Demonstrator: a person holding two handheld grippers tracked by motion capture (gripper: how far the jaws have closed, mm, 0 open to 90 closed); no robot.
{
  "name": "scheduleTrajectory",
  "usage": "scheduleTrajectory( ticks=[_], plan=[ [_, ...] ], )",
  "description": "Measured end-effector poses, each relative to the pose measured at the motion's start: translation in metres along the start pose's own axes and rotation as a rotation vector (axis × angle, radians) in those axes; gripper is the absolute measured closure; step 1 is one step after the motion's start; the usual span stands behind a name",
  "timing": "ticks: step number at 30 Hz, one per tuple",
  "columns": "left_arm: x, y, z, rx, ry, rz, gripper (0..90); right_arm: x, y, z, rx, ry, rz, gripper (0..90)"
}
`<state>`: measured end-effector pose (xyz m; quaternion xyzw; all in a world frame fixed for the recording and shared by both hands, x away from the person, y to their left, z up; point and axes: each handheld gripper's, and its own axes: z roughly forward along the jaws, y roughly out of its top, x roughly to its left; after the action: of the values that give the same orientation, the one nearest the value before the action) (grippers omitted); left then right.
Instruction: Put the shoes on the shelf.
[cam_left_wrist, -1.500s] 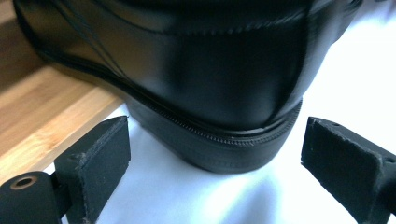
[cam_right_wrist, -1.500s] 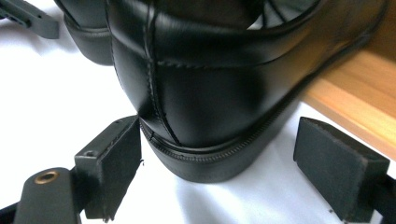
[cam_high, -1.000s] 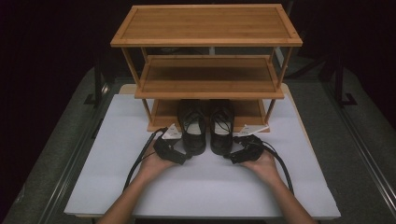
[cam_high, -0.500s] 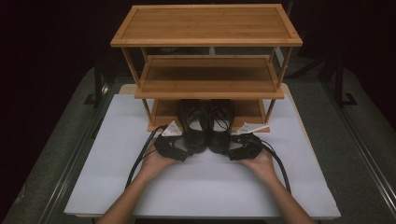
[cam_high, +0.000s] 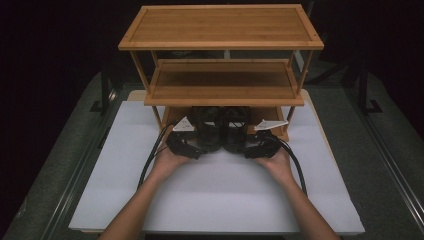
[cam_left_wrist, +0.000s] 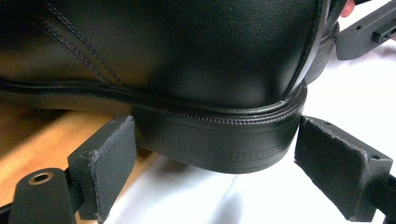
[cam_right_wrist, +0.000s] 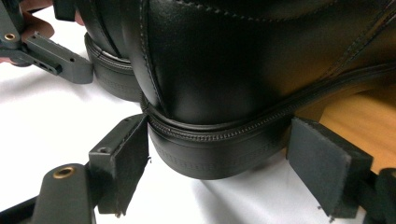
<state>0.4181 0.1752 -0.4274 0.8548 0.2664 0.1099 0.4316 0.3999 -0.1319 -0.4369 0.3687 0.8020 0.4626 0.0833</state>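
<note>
Two black shoes are seen heel-out, toes tucked under the wooden rack, heels over the white mat. Each heel is bracketed by spread jaws, left gripper and right gripper alike, nothing clamped, apparently so the pair can be handled together.

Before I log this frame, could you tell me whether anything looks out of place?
Only slightly: the two black shoes sit half on the bottom shelf, their heels overhanging the white mat. Nothing looks damaged or spilled.
</note>
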Motion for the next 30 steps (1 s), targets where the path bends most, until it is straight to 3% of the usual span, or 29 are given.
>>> scheduleTrajectory(
  ticks=[9, 13, 16, 17, 20, 21, 23, 25, 27, 30],
  plan=[
    [0.018, 0.009, 0.016, -0.010, 0.039, -0.020, 12.8, -0.016, 0.015, 0.014, -0.004, -0.036, 0.004, 20.8],
    [0.022, 0.010, 0.024, -0.009, 0.049, -0.051, 12.9, -0.023, 0.020, 0.019, -0.008, -0.060, 0.001, 20.2],
    [0.026, 0.011, 0.031, -0.008, 0.054, -0.057, 12.9, -0.026, 0.023, 0.022, 0.007, -0.077, 0.021, 20.1],
    [0.027, 0.011, 0.033, -0.001, 0.060, -0.061, 12.9, -0.031, 0.024, 0.025, -0.019, -0.082, -0.033, 20.1],
    [0.030, 0.010, 0.041, 0.035, 0.074, -0.042, 12.9, -0.033, 0.026, 0.029, -0.019, -0.108, -0.038, 21.2],
    [0.031, 0.009, 0.042, 0.022, 0.059, -0.060, 12.8, -0.033, 0.026, 0.030, -0.020, -0.120, -0.040, 21.4],
    [0.031, 0.008, 0.044, 0.016, 0.073, -0.068, 12.8, -0.032, 0.028, 0.032, -0.010, -0.146, -0.050, 21.4],
    [0.032, 0.007, 0.043, 0.012, 0.058, -0.079, 12.7, -0.033, 0.028, 0.032, -0.005, -0.147, -0.047, 21.6],
    [0.030, 0.007, 0.040, 0.025, 0.075, -0.081, 13.3, -0.032, 0.025, 0.029, -0.008, -0.143, -0.049, 22.5],
    [0.028, 0.006, 0.036, 0.053, 0.075, -0.057, 13.2, -0.029, 0.022, 0.024, -0.007, -0.145, -0.050, 20.7]
  ],
)
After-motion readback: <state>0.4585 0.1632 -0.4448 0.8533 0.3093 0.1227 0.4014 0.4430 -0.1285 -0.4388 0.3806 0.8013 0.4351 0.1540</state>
